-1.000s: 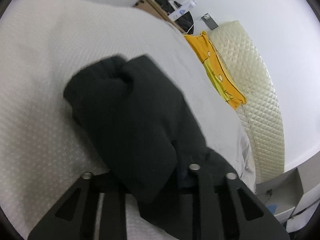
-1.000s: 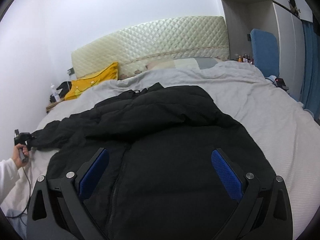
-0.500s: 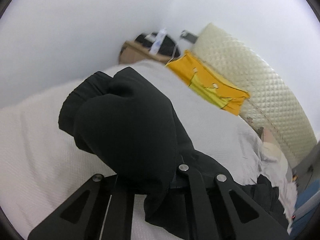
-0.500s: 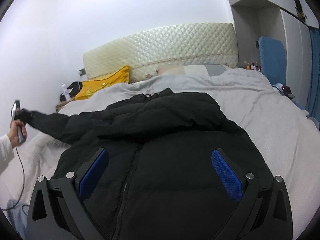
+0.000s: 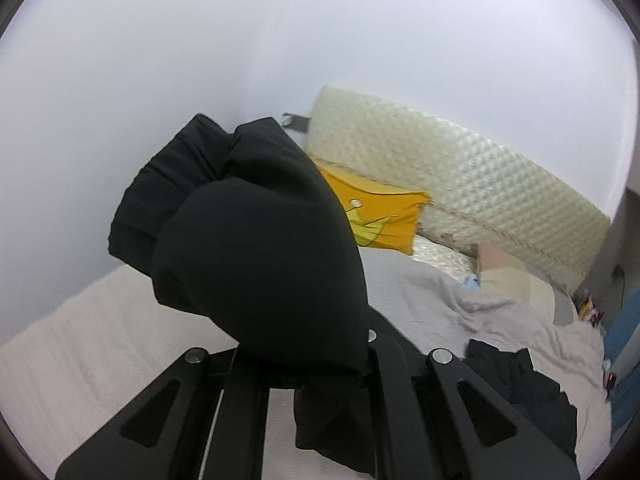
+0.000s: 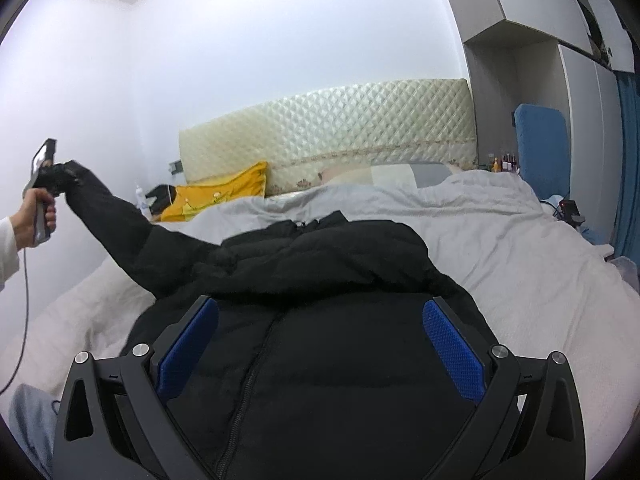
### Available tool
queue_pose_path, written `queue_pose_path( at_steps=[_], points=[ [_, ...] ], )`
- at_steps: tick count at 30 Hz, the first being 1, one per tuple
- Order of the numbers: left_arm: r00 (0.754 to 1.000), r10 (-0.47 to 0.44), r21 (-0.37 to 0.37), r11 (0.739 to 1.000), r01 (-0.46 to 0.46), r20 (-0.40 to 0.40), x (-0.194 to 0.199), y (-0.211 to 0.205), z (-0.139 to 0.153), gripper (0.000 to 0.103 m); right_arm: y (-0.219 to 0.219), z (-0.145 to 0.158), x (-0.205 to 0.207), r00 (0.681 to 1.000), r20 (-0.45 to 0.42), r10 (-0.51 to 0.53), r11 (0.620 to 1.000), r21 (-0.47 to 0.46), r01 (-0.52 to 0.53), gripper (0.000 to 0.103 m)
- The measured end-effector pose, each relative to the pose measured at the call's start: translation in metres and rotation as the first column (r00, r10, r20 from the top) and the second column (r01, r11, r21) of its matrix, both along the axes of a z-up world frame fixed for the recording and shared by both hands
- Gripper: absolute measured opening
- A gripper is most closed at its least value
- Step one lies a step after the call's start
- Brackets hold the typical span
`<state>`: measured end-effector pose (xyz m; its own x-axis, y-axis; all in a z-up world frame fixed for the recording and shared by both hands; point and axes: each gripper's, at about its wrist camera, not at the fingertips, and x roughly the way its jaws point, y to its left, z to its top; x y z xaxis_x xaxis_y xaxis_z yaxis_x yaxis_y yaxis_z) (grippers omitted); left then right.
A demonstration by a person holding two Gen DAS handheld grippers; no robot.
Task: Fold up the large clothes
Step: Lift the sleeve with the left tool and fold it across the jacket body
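Sleeve (image 6: 116, 220) raised higher by left gripper (image 6: 44, 172), apparently clamped

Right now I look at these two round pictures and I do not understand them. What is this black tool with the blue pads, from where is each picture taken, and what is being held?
No robot is here: a person holds one hand-held gripper in each hand, and a wide-angle camera on each looks forward along its fingers. One picture comes from the left gripper. It is shut on the sleeve of a puffy black zip jacket and holds it up above the bed's pale bedspread. The other comes from the right gripper, open, with blue pads, above the jacket's body. It also shows the left hand. Behind stand a quilted cream headboard and a yellow pillow.
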<state>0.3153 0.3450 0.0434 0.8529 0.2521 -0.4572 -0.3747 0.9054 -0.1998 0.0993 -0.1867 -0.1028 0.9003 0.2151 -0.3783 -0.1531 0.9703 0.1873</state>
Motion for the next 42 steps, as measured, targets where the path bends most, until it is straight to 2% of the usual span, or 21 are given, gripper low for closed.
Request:
queue_pose_path(
  at_steps=[3,9,15,17,23,30,35,38,42],
  points=[
    [0.999,-0.047,0.025,0.999,0.046,0.026,0.003,-0.035,0.019,0.007,-0.011,0.001,-0.001,1.0,0.0,0.002,1.0,0.031,-0.002,0.103],
    [0.985,-0.159,0.088,0.984,0.153,0.071,0.013,-0.112,0.052,0.007,-0.027,0.004,-0.005,1.0,0.003,-0.019,1.0,0.012,0.019,0.103],
    [0.957,-0.276,0.126,0.956,0.264,0.087,0.022,-0.189,0.06,0.007,-0.041,0.011,-0.008,0.999,0.026,-0.021,1.0,-0.02,0.022,0.103],
    [0.941,-0.328,0.126,0.94,0.317,0.082,0.027,-0.218,0.057,0.007,-0.048,0.014,-0.011,0.999,0.041,-0.03,0.999,-0.014,0.031,0.103],
    [0.889,-0.452,0.106,0.89,0.444,0.071,0.037,-0.291,0.039,0.007,-0.071,0.017,-0.015,0.996,0.058,-0.066,0.997,0.04,0.064,0.103],
    [0.822,-0.569,0.145,0.814,0.562,0.006,0.048,-0.371,-0.006,0.007,-0.084,0.014,-0.014,0.995,0.048,-0.082,0.994,0.08,0.078,0.103],
    [0.792,-0.61,0.095,0.787,0.61,-0.034,0.054,-0.397,-0.038,0.007,-0.088,0.012,-0.012,0.995,0.052,-0.079,0.993,0.089,0.074,0.103],
    [0.768,-0.638,0.097,0.761,0.641,-0.066,0.06,-0.42,-0.066,0.008,-0.092,0.009,-0.01,0.996,0.042,-0.079,0.993,0.095,0.075,0.103],
    [0.74,-0.663,0.045,0.74,0.671,-0.115,0.066,-0.449,-0.103,0.008,-0.096,0.004,-0.005,0.996,0.028,-0.085,0.99,0.112,0.081,0.103]
  ],
)
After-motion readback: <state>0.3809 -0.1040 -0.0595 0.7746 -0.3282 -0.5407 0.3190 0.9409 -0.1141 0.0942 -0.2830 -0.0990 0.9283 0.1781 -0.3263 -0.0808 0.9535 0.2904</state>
